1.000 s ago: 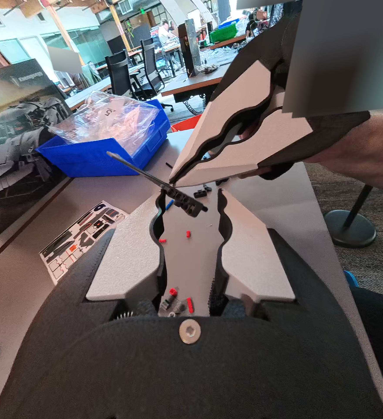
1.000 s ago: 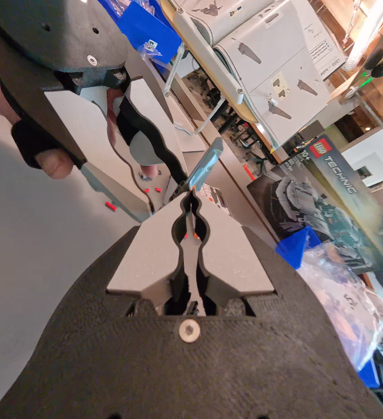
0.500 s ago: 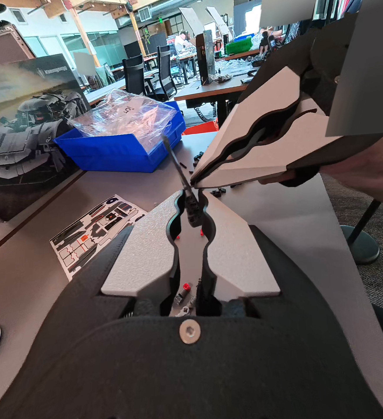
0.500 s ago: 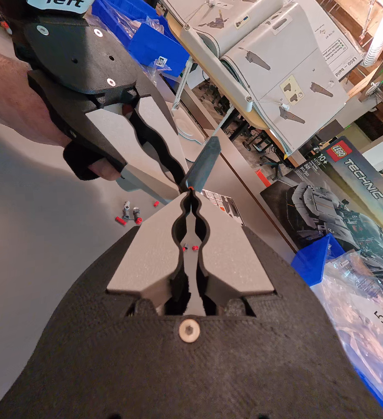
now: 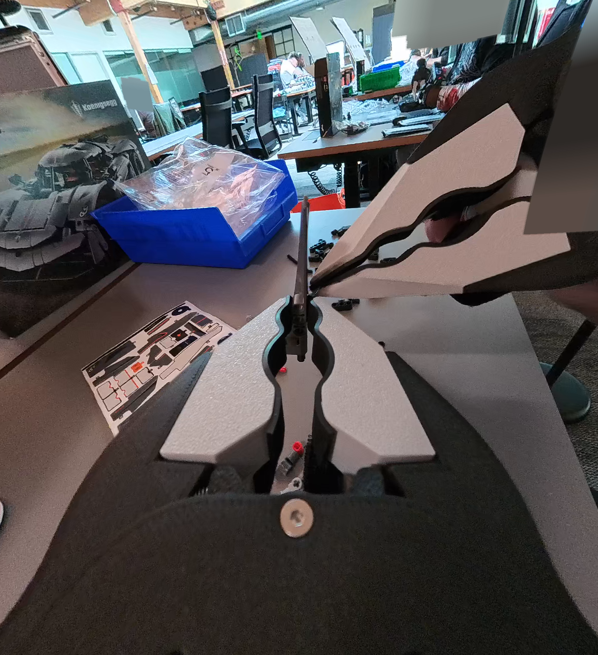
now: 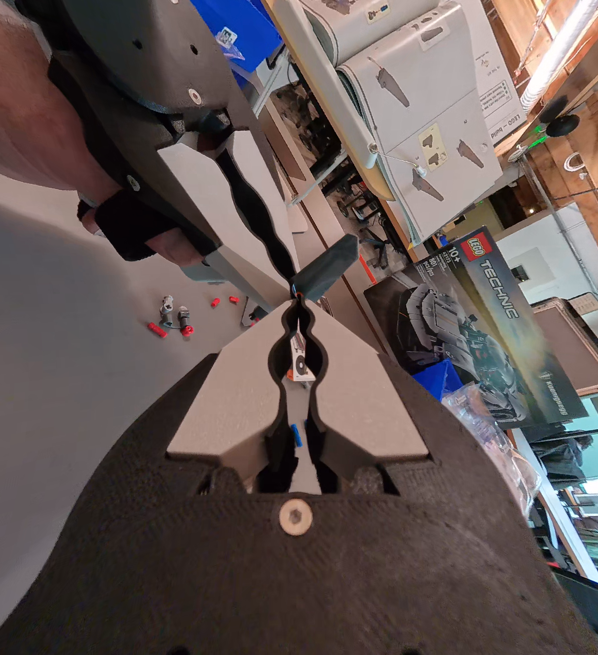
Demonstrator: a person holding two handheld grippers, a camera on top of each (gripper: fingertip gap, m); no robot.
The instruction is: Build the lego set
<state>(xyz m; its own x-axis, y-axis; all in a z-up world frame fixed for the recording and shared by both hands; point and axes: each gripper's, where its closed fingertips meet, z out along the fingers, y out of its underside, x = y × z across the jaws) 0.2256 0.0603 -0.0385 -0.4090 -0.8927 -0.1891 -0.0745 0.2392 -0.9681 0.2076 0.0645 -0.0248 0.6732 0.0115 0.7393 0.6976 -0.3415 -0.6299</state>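
The grey worktop [image 5: 450,354] carries everything. At its far left leans the set box [image 5: 42,184], with a blue bin [image 5: 184,234] beside it holding a clear bag [image 5: 205,180] of parts. In the right wrist view an open instruction booklet [image 6: 428,102] sits propped on a stand above the box. A sticker sheet [image 5: 152,358] lies flat on the worktop near the left gripper [image 5: 299,308].

The left gripper's fingers are narrowed onto the base of a dark grey panel [image 5: 300,283] — a thin lego piece held upright, edge-on, its tip rising toward the bin. The right gripper [image 6: 295,301] comes in from the right, its fingers pressed nearly together with their tips meeting the panel just above the left gripper's tips; whether they pinch anything small there, I cannot tell.

Small black connectors [image 5: 343,304] lie scattered beyond the grippers — and red pins [image 6: 157,329] with two grey pieces [image 6: 173,313] sit under the left gripper.
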